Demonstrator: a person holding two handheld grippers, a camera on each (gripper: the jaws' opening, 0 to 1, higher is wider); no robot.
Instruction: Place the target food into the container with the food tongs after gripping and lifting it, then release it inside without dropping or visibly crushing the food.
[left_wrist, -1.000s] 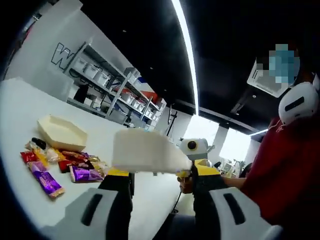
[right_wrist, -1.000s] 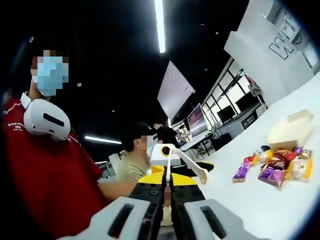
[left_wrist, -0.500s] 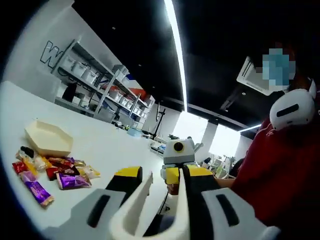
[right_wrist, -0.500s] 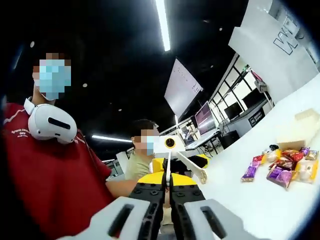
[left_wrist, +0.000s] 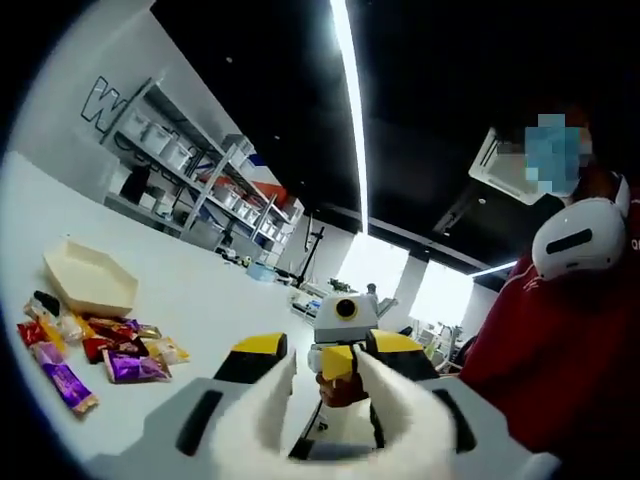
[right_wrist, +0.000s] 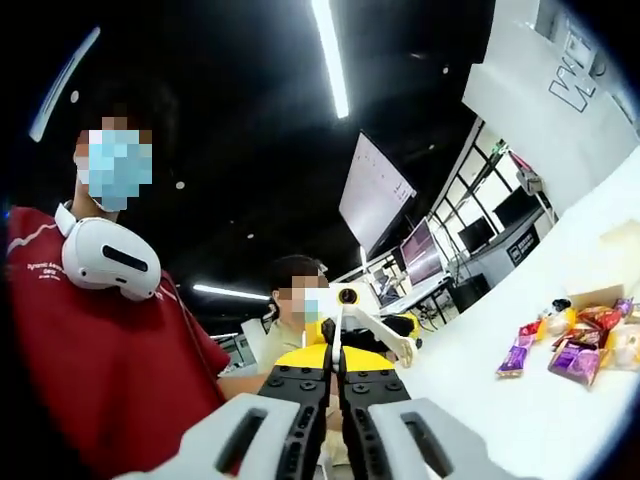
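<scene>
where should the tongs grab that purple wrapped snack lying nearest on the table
Grip the purple snack across its narrow width, mid-length, coming from above. It lies flat and elongated at the pile's near edge, with bare table alongside, so the long sides look free; its ends point toward other wrappers.

ceiling (left_wrist: 250, 60): black, one long light strip (left_wrist: 352, 110) | wall (left_wrist: 75, 125): white, dark lettering | shelving (left_wrist: 195, 175): metal racks with bins | windows (left_wrist: 375, 265): bright, far end | monitors (right_wrist: 425, 250) along far desks | worktop (left_wrist: 210, 300): white
</scene>
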